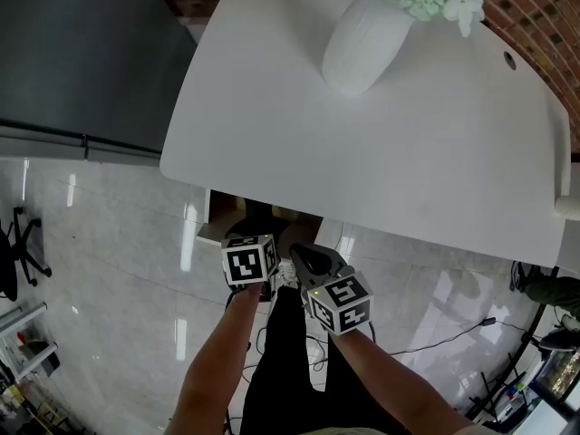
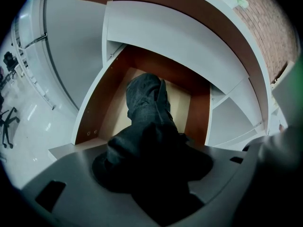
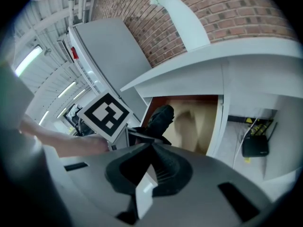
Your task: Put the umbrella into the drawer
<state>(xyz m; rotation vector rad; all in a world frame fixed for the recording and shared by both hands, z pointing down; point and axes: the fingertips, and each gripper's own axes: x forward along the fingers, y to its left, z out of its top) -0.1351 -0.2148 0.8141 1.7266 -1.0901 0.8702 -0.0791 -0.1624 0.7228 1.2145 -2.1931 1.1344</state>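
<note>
Gripped the umbrella (image 2: 147,105) in the left gripper (image 1: 256,243), fingers clamped wide round its dark folded bundle. Poised it end-first over the open drawer (image 2: 97,108) under the near edge of the desk (image 1: 408,143), far end above the drawer's floor and apparently not resting on it yet. Held the right gripper (image 3: 152,145) just to the right, fingers pressed together on nothing. Judged the task well along, with the drawer pulled out and the umbrella lined up. Had yet to lower it in, let go, and perhaps push the drawer shut.
</note>
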